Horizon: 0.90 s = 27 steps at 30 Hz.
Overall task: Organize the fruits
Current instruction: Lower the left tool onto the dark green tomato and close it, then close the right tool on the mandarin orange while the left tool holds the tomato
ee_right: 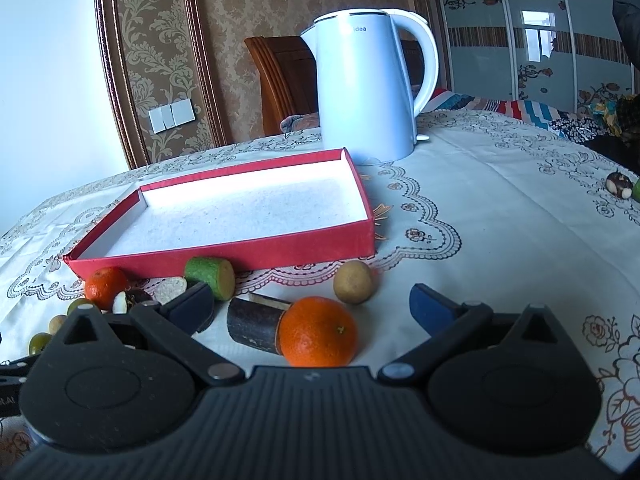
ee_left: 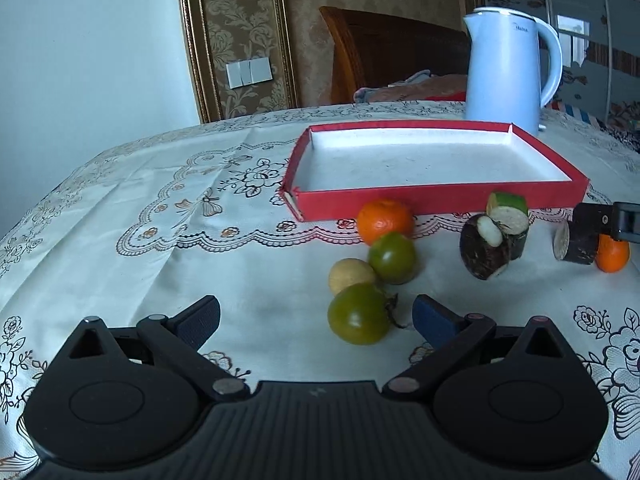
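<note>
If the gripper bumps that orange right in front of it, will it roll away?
Probably a little. The orange is round and sits on a smooth tablecloth, so a nudge could set it rolling. The dark cut piece touching its left side might block it that way. Its peel looks firm, so the open right gripper should hold it without squashing.

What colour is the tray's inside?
White inside, red walls on the tray; clearest in the right wrist view.

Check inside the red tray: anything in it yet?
Nothing visible. The red tray shows a bare white floor in both views. Its near wall hides a thin strip of floor behind it. All fruit, like the orange, lies outside on the tablecloth.
</note>
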Motion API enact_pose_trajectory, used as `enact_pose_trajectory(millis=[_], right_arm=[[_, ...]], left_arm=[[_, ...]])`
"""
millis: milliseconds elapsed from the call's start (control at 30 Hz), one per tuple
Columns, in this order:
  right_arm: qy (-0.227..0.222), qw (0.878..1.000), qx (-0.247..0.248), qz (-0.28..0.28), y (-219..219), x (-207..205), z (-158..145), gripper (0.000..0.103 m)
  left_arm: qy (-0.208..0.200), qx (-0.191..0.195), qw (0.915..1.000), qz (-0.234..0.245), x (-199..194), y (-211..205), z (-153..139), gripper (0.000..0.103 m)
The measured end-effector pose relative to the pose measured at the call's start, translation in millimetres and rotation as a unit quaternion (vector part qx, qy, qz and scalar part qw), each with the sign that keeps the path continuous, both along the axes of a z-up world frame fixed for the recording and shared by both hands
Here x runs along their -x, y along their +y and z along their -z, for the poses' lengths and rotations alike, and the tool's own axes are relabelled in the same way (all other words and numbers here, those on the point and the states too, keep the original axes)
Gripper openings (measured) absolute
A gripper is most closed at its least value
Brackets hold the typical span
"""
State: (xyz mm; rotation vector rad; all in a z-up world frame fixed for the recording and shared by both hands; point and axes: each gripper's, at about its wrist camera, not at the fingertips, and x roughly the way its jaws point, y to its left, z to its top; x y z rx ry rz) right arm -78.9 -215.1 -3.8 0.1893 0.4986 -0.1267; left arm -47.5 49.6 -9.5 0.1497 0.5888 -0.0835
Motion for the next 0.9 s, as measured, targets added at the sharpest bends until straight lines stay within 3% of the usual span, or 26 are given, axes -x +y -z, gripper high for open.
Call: enact_pose_trajectory(millis=[167,400,433,500,600,633,900], right_arm=[[0.000,1.000,-0.002,0.001,-0.5,-0.1,0.2,0.103],[0.002,1.000,-0.001,0.002,-1.1,-0.6,0.7,0.103],[0.002,1.000,-0.001,0.002,-1.3,-0.8,0.7,0.103],[0.003,1.000,-0.002,0.002,-1.6,-0.9,0.5,0.103],[0.002,1.000,-0.002,0.002,-1.6,-0.8,0.0,0.103],[0.001,1.000,-0.002,0.002,-1.5,-0.7,0.0,0.103],[0.009,1.000,0.003,-0.008,-2.6,2.2,-1.2,0.103]], left_arm=[[0.000,-0.002,1.0000,-0.003,0.8,-3.3,1.2,0.102],[0.026,0.025,0.9994,0.002,-2.0,-3.4,4.9,0.073],[0.023,0.027,0.9994,0.002,-0.7,-3.8,4.4,0.061],[0.025,0.034,0.9990,0.009,-0.5,-4.8,4.1,0.049],[0.023,0.031,0.9992,0.011,-0.3,-8.4,4.5,0.043],[0.022,0.032,0.9992,0.014,0.2,-9.0,4.5,0.037],[0.018,0.035,0.9990,0.021,1.5,-9.1,4.0,0.034]])
